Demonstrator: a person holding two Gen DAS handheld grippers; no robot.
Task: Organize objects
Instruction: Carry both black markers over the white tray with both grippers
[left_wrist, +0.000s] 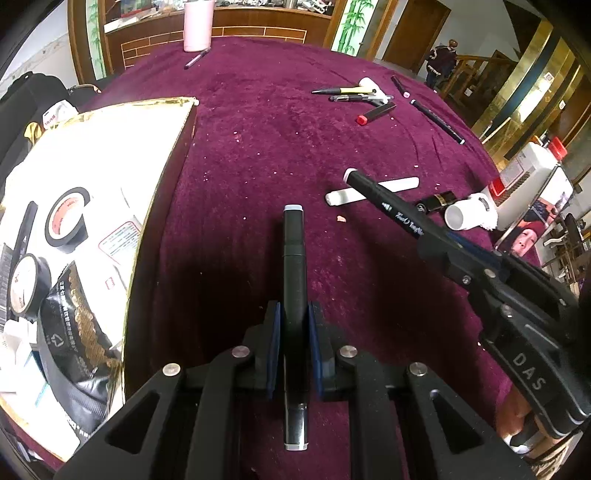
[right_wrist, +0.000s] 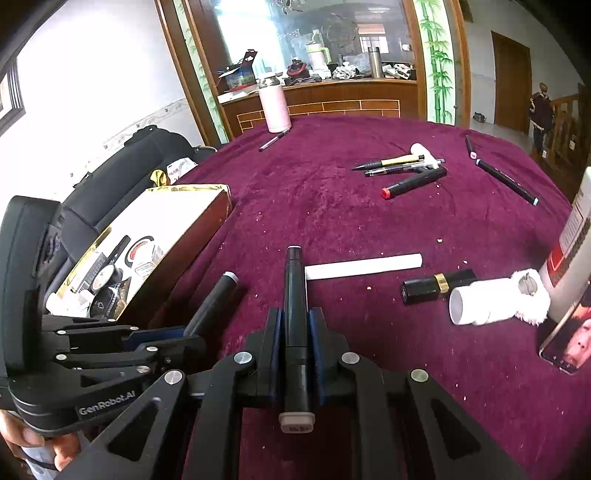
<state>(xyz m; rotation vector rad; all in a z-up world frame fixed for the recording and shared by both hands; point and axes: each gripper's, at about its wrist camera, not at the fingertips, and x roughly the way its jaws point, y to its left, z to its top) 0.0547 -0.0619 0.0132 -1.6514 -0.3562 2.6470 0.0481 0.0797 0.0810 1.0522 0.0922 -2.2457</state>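
Maroon cloth covers the table (left_wrist: 258, 110); our left hand-held gripper (left_wrist: 294, 325) and right hand-held gripper (right_wrist: 295, 332) each clench a light, rigid, slick marker mid-barrel, box (left_wrist: 110, 155) at left.

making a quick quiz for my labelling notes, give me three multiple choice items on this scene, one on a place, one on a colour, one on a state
1. Where does the gold-edged open cardboard box sit relative to the left gripper?
A. on its left
B. on its right
C. behind the pink bottle

2. What colour is the cap end of the black marker lying among the pens at the far side of the maroon tablecloth?
A. green
B. red
C. yellow

3. What is the state of the right gripper?
A. open and empty
B. shut on a white tube
C. shut on a black marker

Answers:
1 A, the box lies left of that gripper in both views.
2 B, its end is bright red.
3 C, the jaws press both sides of the marker barrel, while the white cylindrical tube lies on the cloth.
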